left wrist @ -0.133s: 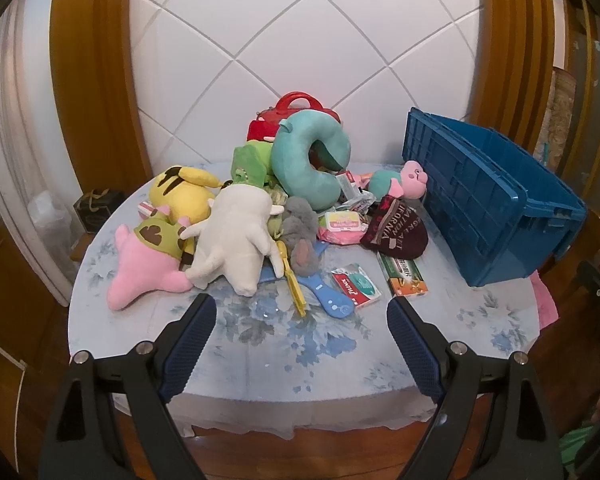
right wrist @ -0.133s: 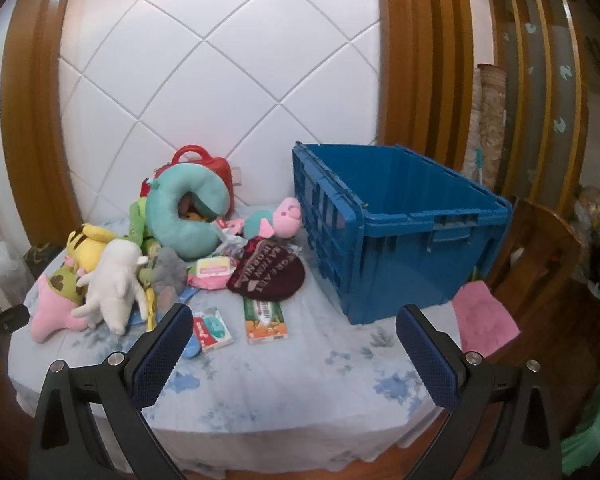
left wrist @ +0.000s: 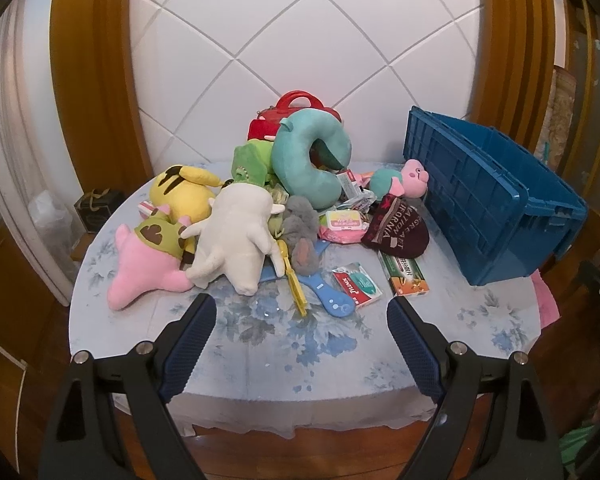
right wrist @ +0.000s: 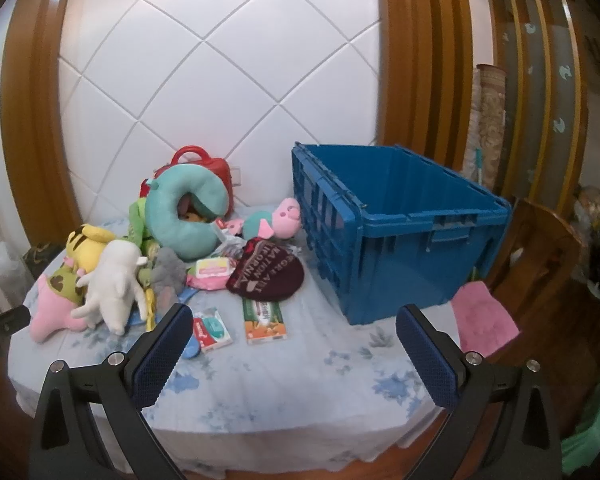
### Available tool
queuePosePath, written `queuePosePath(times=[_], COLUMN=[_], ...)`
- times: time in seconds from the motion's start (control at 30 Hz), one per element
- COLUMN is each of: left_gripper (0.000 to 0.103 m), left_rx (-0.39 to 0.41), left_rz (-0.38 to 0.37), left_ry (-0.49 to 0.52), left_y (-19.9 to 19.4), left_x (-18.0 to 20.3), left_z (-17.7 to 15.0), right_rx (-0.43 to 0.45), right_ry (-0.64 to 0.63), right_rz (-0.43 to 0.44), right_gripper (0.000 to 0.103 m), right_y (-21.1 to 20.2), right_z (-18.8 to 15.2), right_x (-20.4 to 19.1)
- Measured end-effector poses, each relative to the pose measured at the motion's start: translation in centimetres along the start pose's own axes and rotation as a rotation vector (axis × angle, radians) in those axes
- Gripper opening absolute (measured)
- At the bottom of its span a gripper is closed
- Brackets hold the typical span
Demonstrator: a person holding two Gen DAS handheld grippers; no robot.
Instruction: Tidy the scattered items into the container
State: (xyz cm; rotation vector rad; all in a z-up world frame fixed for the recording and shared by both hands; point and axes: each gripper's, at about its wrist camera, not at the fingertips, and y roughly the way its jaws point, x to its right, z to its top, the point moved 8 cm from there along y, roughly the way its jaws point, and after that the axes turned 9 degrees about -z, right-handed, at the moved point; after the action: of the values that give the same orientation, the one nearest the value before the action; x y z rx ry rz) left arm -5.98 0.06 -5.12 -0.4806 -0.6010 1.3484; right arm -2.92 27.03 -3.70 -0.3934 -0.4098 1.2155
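Note:
A blue crate (left wrist: 496, 208) stands on the right of a round table with a blue floral cloth (left wrist: 284, 340); it also shows in the right wrist view (right wrist: 400, 236), empty inside as far as I see. Left of it lies a heap: a teal neck pillow (left wrist: 304, 160), white plush (left wrist: 236, 236), pink plush (left wrist: 140, 268), yellow plush (left wrist: 180, 192), maroon beanie (left wrist: 396, 232), green-orange box (left wrist: 406, 276), red-green packet (left wrist: 356, 284). My left gripper (left wrist: 300, 316) is open and empty over the near table edge. My right gripper (right wrist: 296, 328) is open and empty, short of the crate.
A red bag (left wrist: 292, 116) stands behind the pillow against the white tiled wall. A wooden chair (right wrist: 540, 256) with a pink cushion (right wrist: 484, 316) stands right of the table. A small pink-and-teal plush (right wrist: 276, 220) lies against the crate's left wall.

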Motion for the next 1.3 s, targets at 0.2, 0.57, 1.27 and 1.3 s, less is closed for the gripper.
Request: queuePosePath(times=[0.2,0.57,1.27,1.3], left_gripper=[0.088,0.088,0.088,0.088], left_rx=[-0.004,-0.015,-0.032,-0.032], left_rz=[0.009,-0.007,-0.001,0.000], left_ry=[0.000,0.017,0.004,0.004], left_y=[0.3,0.5,1.3,1.3], left_x=[0.1,-0.2,-0.2,-0.2], left_z=[-0.3,0.3,0.1,0.1], right_rx=[-0.006,-0.020,-0.038,-0.039], right_ry=[0.002,-0.002,0.006,0.007], right_rz=[0.003,-0.007,0.001,0.002], right_gripper=[0.103,0.103,0.103,0.103], right_y=[0.3,0.8,1.8,1.8], right_z=[-0.3,-0.2,-0.5,-0.5], right_x=[0.3,0.4,1.2,1.3])
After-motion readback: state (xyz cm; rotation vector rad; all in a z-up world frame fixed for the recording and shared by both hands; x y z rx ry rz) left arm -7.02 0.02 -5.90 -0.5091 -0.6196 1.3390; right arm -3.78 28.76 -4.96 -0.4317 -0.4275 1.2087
